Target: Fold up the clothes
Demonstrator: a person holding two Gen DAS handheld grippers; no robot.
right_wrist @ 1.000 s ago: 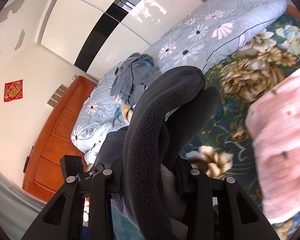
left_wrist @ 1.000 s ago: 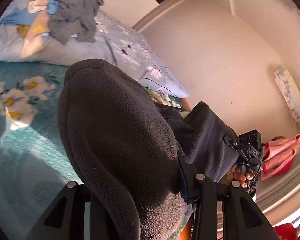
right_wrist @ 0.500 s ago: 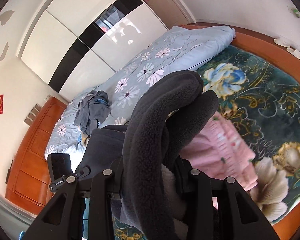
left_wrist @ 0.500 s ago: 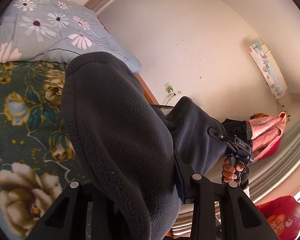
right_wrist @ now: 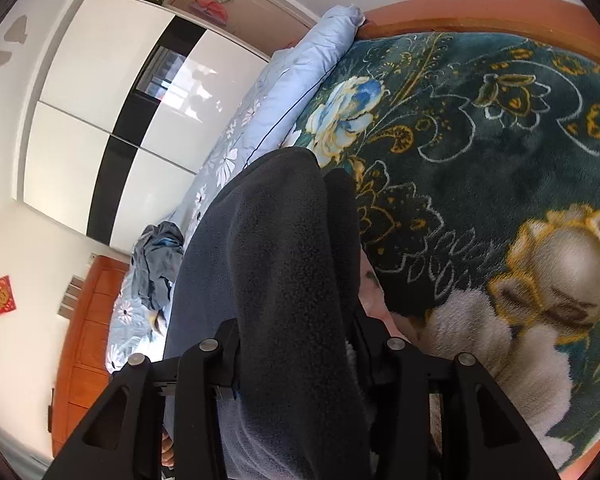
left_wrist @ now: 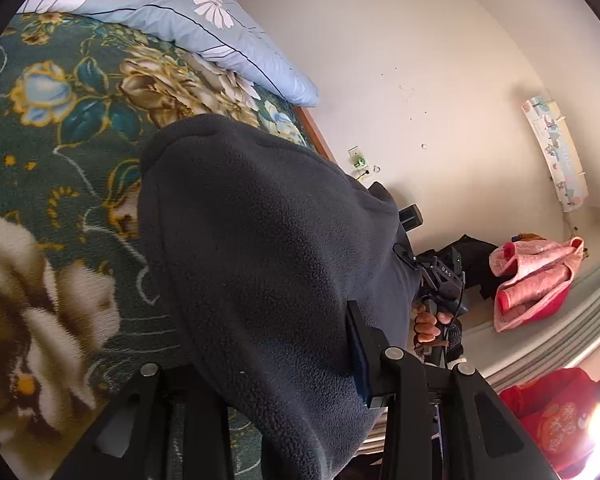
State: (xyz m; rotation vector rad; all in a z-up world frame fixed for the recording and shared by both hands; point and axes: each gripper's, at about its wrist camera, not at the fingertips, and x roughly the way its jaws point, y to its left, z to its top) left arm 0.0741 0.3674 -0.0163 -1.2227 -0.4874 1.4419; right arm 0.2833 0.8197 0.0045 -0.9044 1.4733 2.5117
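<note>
Dark grey fleece garment was bunched thick between the fingers of the left gripper, clamped there, its rounded fold bulging forward past the tips and hiding them. The same fleece ran through the right gripper; those jaws had just been opening somewhat, yet the cloth still filled the gap between them and hung in their grip. Garment was held above the bed, stretched between the two claws, not lying flat.

Edges and room: under both claws lay the dark green floral blanket, broad and unoccupied ahead of the right gripper out to the curved orange-brown wooden bed frame. In the left view the blanket ended at a narrow strip of wooden frame, with a cream wall close behind it. A pale blue floral quilt was rolled along the far side of the bed. On that quilt, well away, sat a crumpled heap of grey-blue clothes. White and black wardrobe doors stood beyond. A pink garment lay on a ledge off the bed.

Textures: fleece pilled, matte, soft-edged, folded into fat tubes. Blanket plush, deep pile, big cream and gold roses. Quilt smooth, daisy-printed, dark piping. Gripper fingers black, angular, with round silver bolts. A hand gripped the right gripper's handle in the left view.
</note>
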